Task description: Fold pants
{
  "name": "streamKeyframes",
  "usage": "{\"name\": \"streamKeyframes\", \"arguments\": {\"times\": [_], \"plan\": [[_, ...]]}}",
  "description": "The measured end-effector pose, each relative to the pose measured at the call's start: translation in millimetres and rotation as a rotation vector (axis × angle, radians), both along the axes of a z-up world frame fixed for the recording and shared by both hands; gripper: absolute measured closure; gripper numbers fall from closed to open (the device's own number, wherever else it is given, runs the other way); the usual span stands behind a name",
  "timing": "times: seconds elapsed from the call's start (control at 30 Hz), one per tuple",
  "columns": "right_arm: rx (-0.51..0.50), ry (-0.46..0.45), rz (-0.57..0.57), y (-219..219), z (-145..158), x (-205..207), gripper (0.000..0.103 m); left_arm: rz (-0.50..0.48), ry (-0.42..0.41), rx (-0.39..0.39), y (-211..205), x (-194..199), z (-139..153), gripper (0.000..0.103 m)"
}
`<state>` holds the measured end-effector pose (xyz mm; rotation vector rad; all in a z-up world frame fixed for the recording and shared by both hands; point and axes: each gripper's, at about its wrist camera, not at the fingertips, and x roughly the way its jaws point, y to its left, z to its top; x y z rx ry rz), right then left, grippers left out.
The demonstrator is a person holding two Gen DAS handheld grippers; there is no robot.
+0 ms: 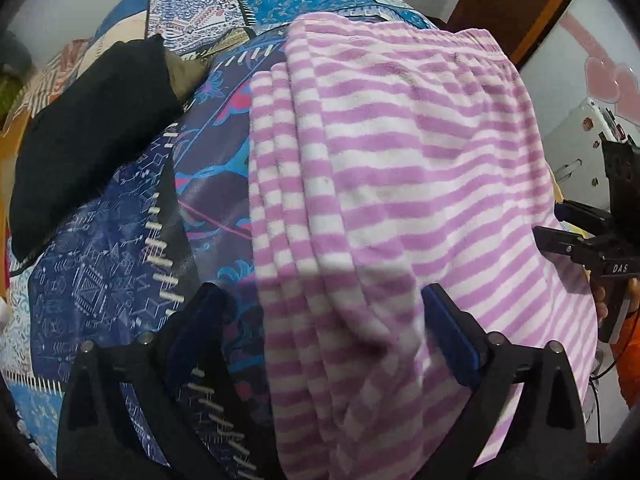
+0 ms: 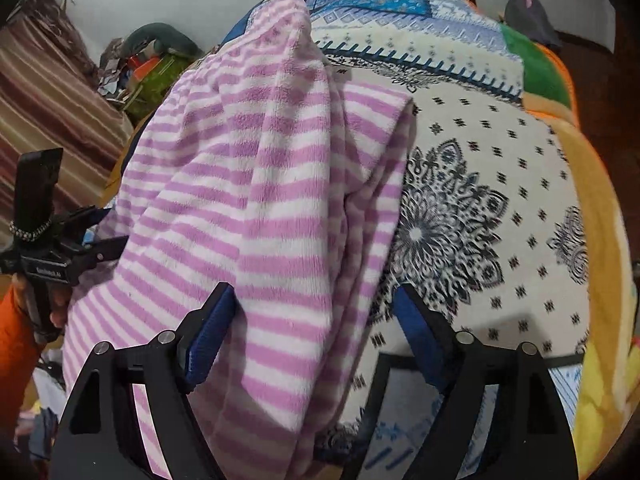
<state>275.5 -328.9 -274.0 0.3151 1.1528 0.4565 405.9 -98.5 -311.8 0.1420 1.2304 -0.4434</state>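
Observation:
The pink-and-white striped fleece pants (image 1: 400, 168) lie folded in several layers on the patterned bedspread (image 1: 120, 264). My left gripper (image 1: 320, 304) is open, its blue-padded fingers standing either side of the pants' near left edge. My right gripper (image 2: 312, 300) is open too, with the pants (image 2: 248, 184) between its fingers at their near right edge. The right gripper also shows at the right edge of the left wrist view (image 1: 560, 236); the left gripper shows at the left of the right wrist view (image 2: 100, 240).
A black folded garment (image 1: 92, 136) lies on the bed to the left of the pants. The bedspread (image 2: 480, 184) runs on to the right, white with dark medallions, with an orange and green blanket (image 2: 552, 80) beyond. Clutter (image 2: 148, 68) sits by the wall.

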Motion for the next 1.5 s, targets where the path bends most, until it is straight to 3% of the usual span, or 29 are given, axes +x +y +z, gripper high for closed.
{"name": "streamKeyframes", "arguments": {"times": [0.13, 0.2, 0.3, 0.43, 0.5, 0.7, 1.1, 1.33, 1.5], "plan": [[0.012, 0.011, 0.013, 7.0, 2.3, 6.6, 0.025, -0.019, 0.012, -0.002, -14.2, 8.7, 0.7, 0.005], [0.016, 0.015, 0.015, 12.9, 3.0, 10.0, 0.025, -0.034, 0.016, -0.015, -23.1, 13.7, 3.1, 0.020], [0.023, 0.016, 0.024, 21.6, 5.6, 14.1, 0.040, -0.055, 0.023, -0.027, -37.8, 20.8, 7.6, 0.041], [-0.016, -0.014, 0.044, 34.3, 17.1, 19.3, 0.073, -0.056, -0.025, 0.011, -49.4, 19.1, 15.7, 0.058], [-0.038, -0.033, 0.043, 38.4, 24.9, 17.4, 0.077, -0.073, -0.072, 0.041, -52.6, 13.1, 22.6, 0.072], [-0.043, -0.123, 0.030, 41.0, 66.2, -3.8, 0.084, -0.056, -0.158, 0.016, -47.1, -16.8, 59.0, 0.076], [-0.081, -0.349, 0.081, 86.4, 174.4, -26.0, 0.084, 0.020, -0.432, -0.014, 10.5, -73.5, 172.7, 0.077], [-0.085, -0.455, 0.142, 150.0, 217.6, 5.4, 0.085, 0.161, -0.526, -0.041, 81.4, -47.0, 221.1, 0.077], [-0.052, -0.475, 0.165, 193.3, 217.2, 52.0, 0.085, 0.198, -0.546, -0.045, 130.9, -8.1, 225.7, 0.077]]}}
